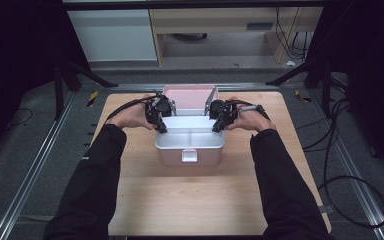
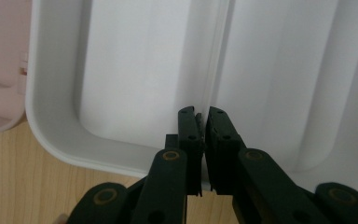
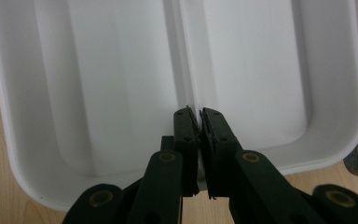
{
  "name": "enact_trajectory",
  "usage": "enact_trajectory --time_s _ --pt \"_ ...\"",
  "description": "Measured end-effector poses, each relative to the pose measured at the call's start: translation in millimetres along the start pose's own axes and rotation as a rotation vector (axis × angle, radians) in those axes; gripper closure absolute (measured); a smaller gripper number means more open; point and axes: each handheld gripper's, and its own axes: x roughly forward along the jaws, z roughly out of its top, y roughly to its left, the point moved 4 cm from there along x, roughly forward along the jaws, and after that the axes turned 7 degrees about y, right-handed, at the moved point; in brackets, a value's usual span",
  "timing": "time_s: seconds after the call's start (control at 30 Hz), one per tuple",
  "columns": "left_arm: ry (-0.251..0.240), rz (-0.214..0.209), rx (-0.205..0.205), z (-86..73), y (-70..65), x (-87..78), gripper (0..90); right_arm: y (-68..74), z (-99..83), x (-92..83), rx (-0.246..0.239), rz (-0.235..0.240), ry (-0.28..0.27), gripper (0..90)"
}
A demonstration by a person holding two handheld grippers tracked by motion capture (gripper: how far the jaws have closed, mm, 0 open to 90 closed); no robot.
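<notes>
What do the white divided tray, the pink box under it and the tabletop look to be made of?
White divided tray: likely moulded plastic, smooth and semi-matte, with rounded corners and soft sheen. Pink box: probably plastic too, uniform matte colour with a moulded front latch. Tabletop: light wood or wood-look laminate, with visible grain; which one can't be told.

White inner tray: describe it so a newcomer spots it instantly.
On the light wooden table, mid-far, stands a pale pink lunch box with its lid raised behind. The white plastic inner tray sits in its top, split by a centre divider into two compartments. Both grippers pinch its side rims, left gripper and right gripper.
</notes>
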Motion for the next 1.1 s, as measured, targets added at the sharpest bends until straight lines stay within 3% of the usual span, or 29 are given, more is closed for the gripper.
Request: enact_trajectory --time_s 0.13,0.2,0.4,0.47,0.57,0.6,0.63,0.7,0.73,0.8,0.83,0.9,0.93,1.1 --pt "0.003 0.036 0.020 1.6 -4.4 -8.9 86.7 0.9 0.3 -7.9 0.001 -0.005 0.000 86.0" --pt "0.001 0.063 0.029 2.8 -6.9 -22.6 86.8 1.8 0.7 -17.8 -0.004 -0.023 -0.009 86.0" --pt "-0.026 0.089 0.047 1.6 -18.7 -51.4 87.4 7.8 -1.4 -40.3 -0.014 -0.050 -0.064 86.0" --pt "-0.025 0.092 0.067 1.8 -32.5 -63.8 87.8 17.9 -3.1 -55.1 -0.030 -0.060 -0.090 86.2" --pt "-0.019 0.097 0.091 2.5 -47.3 -71.4 88.1 32.3 -5.1 -66.2 -0.041 -0.060 -0.087 86.6" --pt "-0.019 0.097 0.091 2.5 -47.3 -71.4 88.3 32.3 -5.1 -66.2 -0.041 -0.060 -0.087 86.6" --pt "-0.019 0.098 0.096 2.5 -54.5 -73.5 88.4 44.1 -7.1 -72.1 -0.046 -0.060 -0.080 86.7" --pt "-0.013 0.089 0.105 1.7 -73.5 -74.2 88.9 54.6 -8.6 -76.4 -0.048 -0.059 -0.075 86.8" --pt "-0.013 0.089 0.105 1.7 -73.5 -74.2 89.0 54.6 -8.6 -76.4 -0.048 -0.059 -0.075 86.8" --pt "-0.010 0.086 0.110 0.4 -87.3 -74.0 89.0 74.6 -10.3 -80.5 -0.065 -0.055 -0.059 87.2" --pt "-0.012 0.083 0.113 -0.6 -93.8 -73.4 89.0 74.6 -10.3 -80.5 -0.065 -0.055 -0.059 87.2" --pt "-0.009 0.083 0.117 -3.2 -106.8 -71.6 89.1 88.1 -10.8 -82.8 -0.072 -0.047 -0.042 87.4" --pt "-0.015 0.071 0.107 -6.9 -119.6 -70.5 89.0 101.5 -11.0 -82.5 -0.086 -0.044 -0.041 87.7" --pt "-0.020 0.053 0.112 -14.7 -143.9 -64.1 88.9 128.1 -13.1 -77.0 -0.086 -0.028 -0.043 87.8"
